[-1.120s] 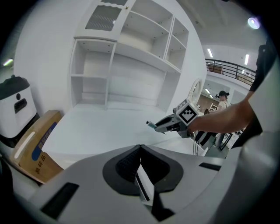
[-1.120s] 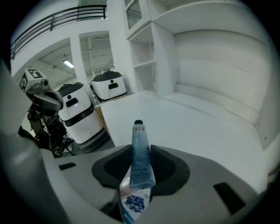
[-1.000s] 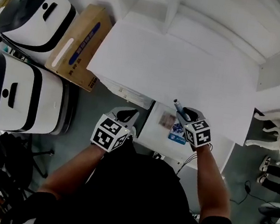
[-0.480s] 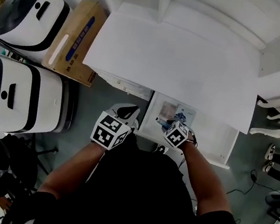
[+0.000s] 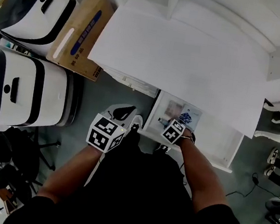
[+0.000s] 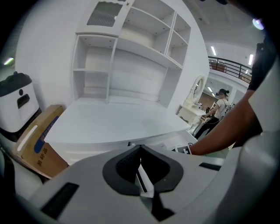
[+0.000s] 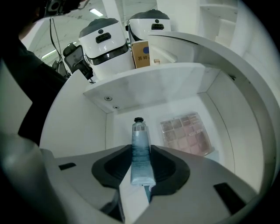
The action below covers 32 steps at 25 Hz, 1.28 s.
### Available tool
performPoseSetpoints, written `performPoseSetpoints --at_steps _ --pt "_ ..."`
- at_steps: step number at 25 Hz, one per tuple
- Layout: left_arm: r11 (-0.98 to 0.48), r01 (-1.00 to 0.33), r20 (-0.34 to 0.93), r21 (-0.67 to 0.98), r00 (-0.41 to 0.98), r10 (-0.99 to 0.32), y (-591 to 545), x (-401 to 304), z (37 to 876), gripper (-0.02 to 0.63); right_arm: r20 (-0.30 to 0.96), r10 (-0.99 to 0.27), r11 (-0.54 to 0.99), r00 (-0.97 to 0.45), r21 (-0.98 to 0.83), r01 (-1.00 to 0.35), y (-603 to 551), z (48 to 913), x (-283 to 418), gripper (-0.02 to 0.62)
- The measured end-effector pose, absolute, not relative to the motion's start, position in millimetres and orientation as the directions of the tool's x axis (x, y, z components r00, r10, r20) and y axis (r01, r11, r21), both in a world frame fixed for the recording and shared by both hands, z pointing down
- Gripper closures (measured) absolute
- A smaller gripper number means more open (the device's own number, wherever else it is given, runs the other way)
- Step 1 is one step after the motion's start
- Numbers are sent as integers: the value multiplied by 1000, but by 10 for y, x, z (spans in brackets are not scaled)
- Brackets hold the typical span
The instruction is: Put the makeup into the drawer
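The tube (image 7: 140, 140) is clamped between the jaws of the right gripper (image 7: 141, 152), cap pointing away from it, and is held inside the open drawer (image 7: 131, 94), seen at lower centre of the head view. A palette (image 7: 187, 134) (a grid of pinkish squares) is seen lying flat on the drawer floor, just right of the tube. The left gripper (image 6: 139, 164) is held with jaws together and nothing between them, left of the drawer and below the white tabletop (image 5: 179, 62).
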<state>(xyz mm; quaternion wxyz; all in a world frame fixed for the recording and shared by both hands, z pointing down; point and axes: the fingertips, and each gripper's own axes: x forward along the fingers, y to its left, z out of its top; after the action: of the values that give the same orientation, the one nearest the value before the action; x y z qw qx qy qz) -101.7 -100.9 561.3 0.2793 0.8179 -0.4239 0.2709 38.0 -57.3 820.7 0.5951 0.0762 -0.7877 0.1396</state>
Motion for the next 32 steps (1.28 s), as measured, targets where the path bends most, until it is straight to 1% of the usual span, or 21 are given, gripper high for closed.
performPoseSetpoints --at_steps 8,11,14,21,27,32 --pt "-475 -850 688 229 487 -539 -1003 -994 5645 595 959 51 952 -280 -131 -277 -580 8268 383 451" --pt "-478 -848 685 229 489 -540 -1012 -930 5635 595 950 42 946 -309 -138 -295 -591 8206 360 446" --pt "-484 -846 682 226 492 -541 -996 -855 5623 595 933 6 938 -360 -129 -321 -630 8042 324 446" --pt "-499 -840 666 213 498 -555 -1007 -571 5576 595 879 -116 880 -462 -125 -459 -813 7578 563 446" --pt "-500 -841 650 208 501 -572 -953 -288 5484 595 796 -243 736 -555 -221 -639 -862 7112 994 446" --pt "-473 -845 604 248 517 -607 -883 -44 5331 595 697 -340 643 -632 -318 -697 -821 6693 1325 446"
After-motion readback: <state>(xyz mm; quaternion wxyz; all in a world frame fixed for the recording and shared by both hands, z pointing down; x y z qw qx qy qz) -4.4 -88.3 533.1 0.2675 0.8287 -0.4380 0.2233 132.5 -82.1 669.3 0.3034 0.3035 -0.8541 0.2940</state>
